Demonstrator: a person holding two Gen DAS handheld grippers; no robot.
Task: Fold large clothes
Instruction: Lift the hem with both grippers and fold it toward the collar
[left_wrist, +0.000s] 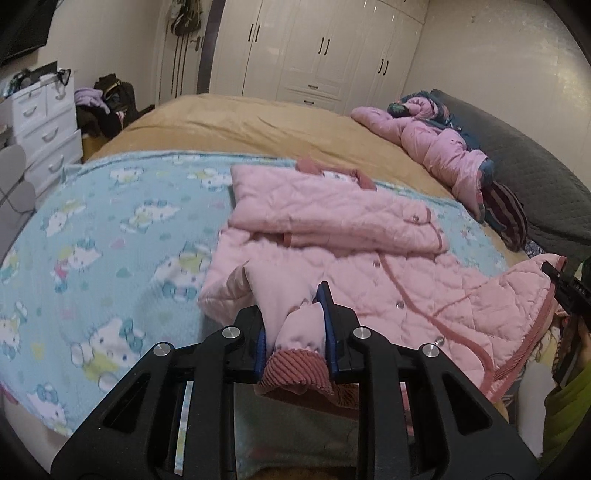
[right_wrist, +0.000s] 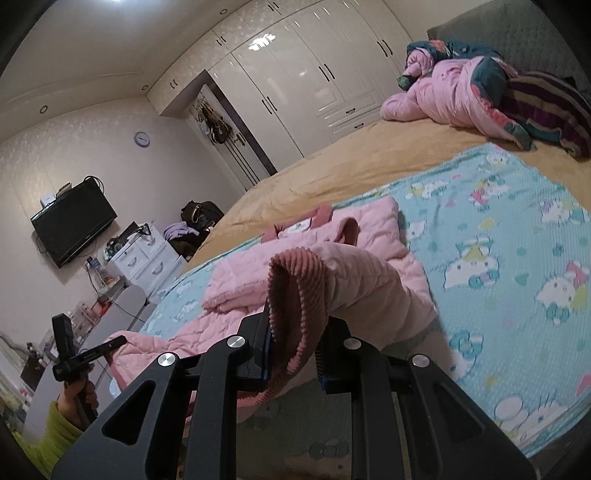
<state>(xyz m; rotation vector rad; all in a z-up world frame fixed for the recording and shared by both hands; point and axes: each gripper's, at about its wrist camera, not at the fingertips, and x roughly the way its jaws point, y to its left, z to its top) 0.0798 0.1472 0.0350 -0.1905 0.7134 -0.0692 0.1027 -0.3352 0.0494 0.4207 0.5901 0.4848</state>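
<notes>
**Both bottom corners of jacket gripped and raised; fold not yet laid**

The pink quilted jacket (left_wrist: 351, 258) lies on the blue cartoon-print blanket (left_wrist: 110, 229), which covers the near part of the bed (left_wrist: 258, 122). Its collar end points away; one sleeve is already folded across the chest.

The left gripper (left_wrist: 295, 325) is clamped on a bunched piece of the hem, with the corduroy trim (left_wrist: 295, 373) hanging below the fingers. The right gripper (right_wrist: 295, 332) is closed on the opposite corner, the ribbed trim draping over and between its jaws. In the left view, that corner stands lifted at the far right edge.

Risks, as judged from this position:
- The left grasp holds a thick, rolled wad rather than a flat edge. If carried forward, the fabric may unroll or slide out, dropping one corner short.
- The right grasp appears to catch mainly the trim; the padded body could pull free under its own weight.
- Uneven travel of the two hands would skew the fold line.
- Dragging low could displace the folded sleeve or ruck the blanket.

A second pink coat (left_wrist: 436, 147) sits well apart near the headboard.
</notes>
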